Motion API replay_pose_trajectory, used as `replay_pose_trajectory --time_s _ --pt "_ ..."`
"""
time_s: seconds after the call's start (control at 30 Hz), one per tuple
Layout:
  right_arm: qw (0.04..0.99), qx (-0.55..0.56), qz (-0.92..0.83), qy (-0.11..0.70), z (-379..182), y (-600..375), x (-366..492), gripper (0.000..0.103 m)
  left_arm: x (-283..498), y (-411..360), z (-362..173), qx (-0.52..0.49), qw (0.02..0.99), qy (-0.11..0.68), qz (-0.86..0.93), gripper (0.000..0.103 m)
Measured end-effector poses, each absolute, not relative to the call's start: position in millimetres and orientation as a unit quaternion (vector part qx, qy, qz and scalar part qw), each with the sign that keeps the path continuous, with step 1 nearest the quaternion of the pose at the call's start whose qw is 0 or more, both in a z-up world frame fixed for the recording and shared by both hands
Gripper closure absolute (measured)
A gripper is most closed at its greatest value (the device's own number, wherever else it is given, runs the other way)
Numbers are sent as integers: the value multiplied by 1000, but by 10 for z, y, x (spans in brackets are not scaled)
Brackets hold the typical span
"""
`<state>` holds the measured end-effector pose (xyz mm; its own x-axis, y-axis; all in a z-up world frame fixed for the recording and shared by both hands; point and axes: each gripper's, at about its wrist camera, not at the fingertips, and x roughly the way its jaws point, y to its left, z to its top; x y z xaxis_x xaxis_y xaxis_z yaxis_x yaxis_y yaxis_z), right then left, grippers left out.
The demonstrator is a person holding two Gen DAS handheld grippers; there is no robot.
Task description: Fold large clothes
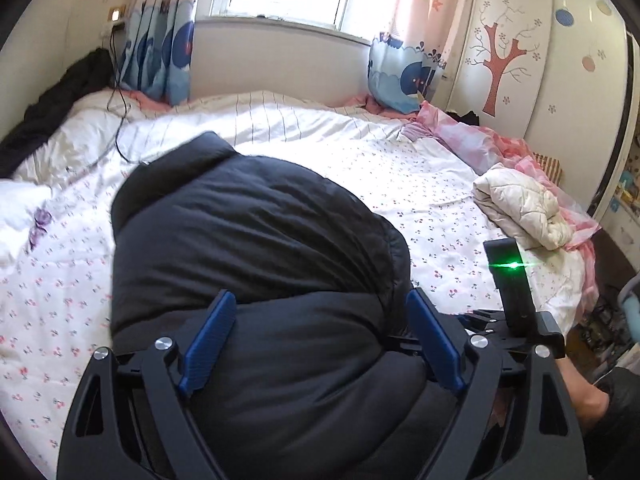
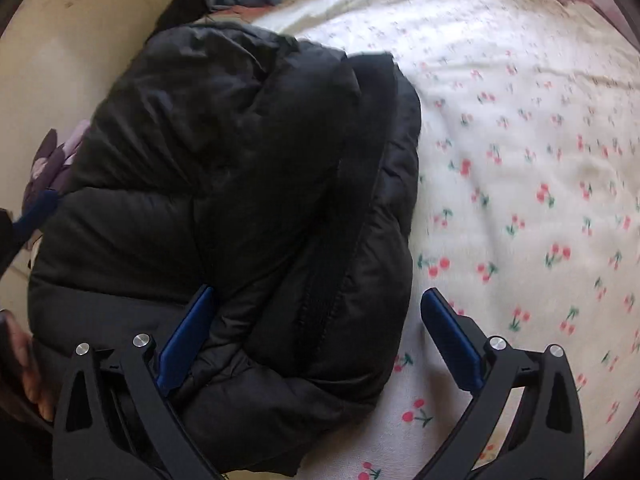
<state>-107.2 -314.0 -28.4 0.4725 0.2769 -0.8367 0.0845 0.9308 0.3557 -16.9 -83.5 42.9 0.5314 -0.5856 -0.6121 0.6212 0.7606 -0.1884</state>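
A black puffer jacket (image 1: 256, 240) lies folded into a thick bundle on the bed. My left gripper (image 1: 320, 296) hangs over its near end with its blue pads (image 1: 212, 340) wide apart. The jacket bulges up between them and neither pad squeezes it. In the right wrist view the jacket (image 2: 224, 168) fills the left half, its zipper band running down the middle. My right gripper (image 2: 318, 292) is open: one pad sits over the jacket, the other over the sheet, with the jacket's right edge between them. Part of the right gripper's body (image 1: 510, 280) shows a green light.
The bed has a white cherry-print sheet (image 2: 520, 200). A cream quilt (image 1: 520, 208) and a pink blanket (image 1: 484, 140) lie at the right side, and a dark garment (image 1: 52, 108) and a cable (image 1: 120, 128) at the far left. A wardrobe (image 1: 508, 64) stands to the right.
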Motion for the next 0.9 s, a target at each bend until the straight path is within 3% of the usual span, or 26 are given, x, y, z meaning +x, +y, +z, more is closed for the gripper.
replay_pose_trajectory --time_s 0.2,0.37,0.5,0.7,0.8,0.9 --pt "848 189 44 494 77 -3305 -1184 6 -212 -781 461 43 883 329 -333 19" --pt "905 185 42 380 737 -3501 -1161 6 -253 -789 494 51 885 321 -334 19" --pt "918 170 68 353 969 -3341 -745 6 -260 -807 498 53 886 319 -333 19" --pt "893 148 34 424 388 -3189 -75 6 -292 -808 490 63 889 315 -327 19" --pt "866 196 35 458 -127 -3176 29 6 -311 -779 491 62 889 316 -325 19" --pt "868 203 39 451 -142 -3220 -87 6 -319 -737 509 62 892 315 -320 19"
